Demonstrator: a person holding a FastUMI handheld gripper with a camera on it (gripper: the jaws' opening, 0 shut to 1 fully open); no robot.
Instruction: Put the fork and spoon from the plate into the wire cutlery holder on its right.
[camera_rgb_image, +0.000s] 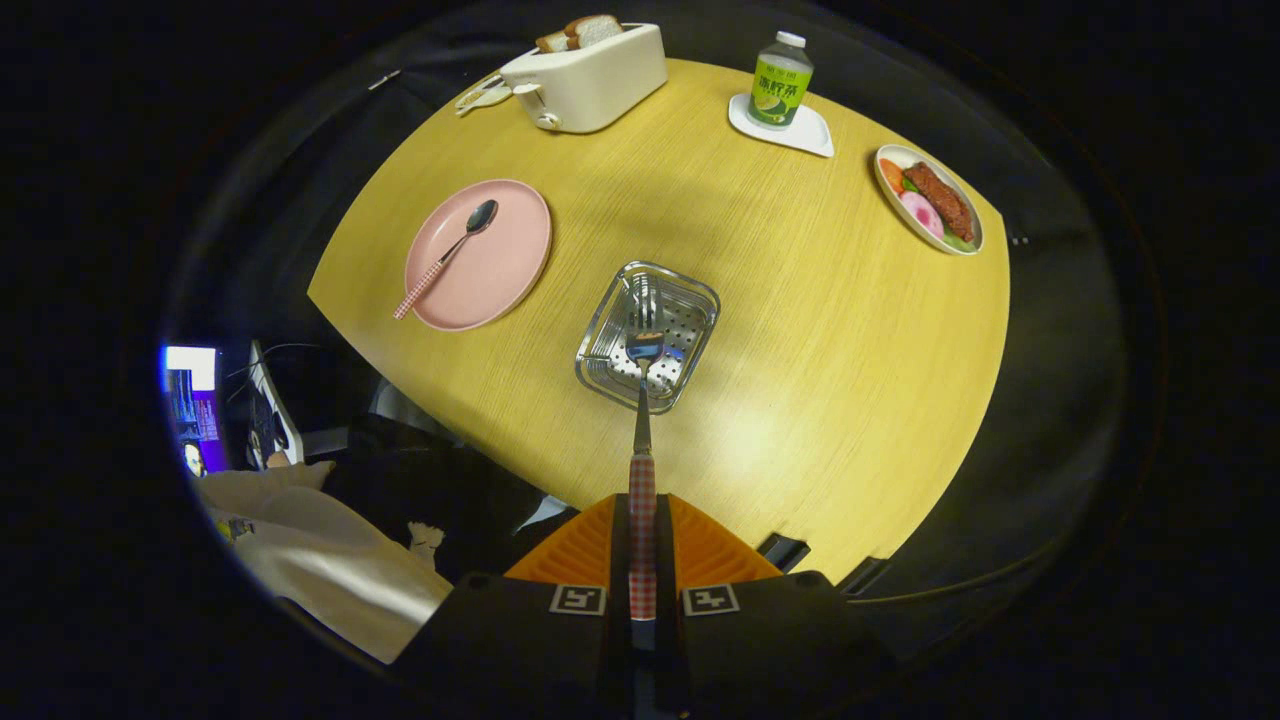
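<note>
Fingers (642, 540) are clamped on the fork (642, 420), both pressing its checked handle between them. I see the fork pointing straight ahead, its head above the wire cutlery holder (700, 300); whether the tines touch the holder I cannot tell. The holder stands on the table (820, 330). Left of it, the spoon (447, 256) lies across the pink plate (505, 270). Beyond them are a toaster (590, 80) with bread, a bottle (780, 80), and a dish of food (930, 200).

the green label of the bottle (780, 80) near the top of the frame carries chinese characters too small to read.
</note>
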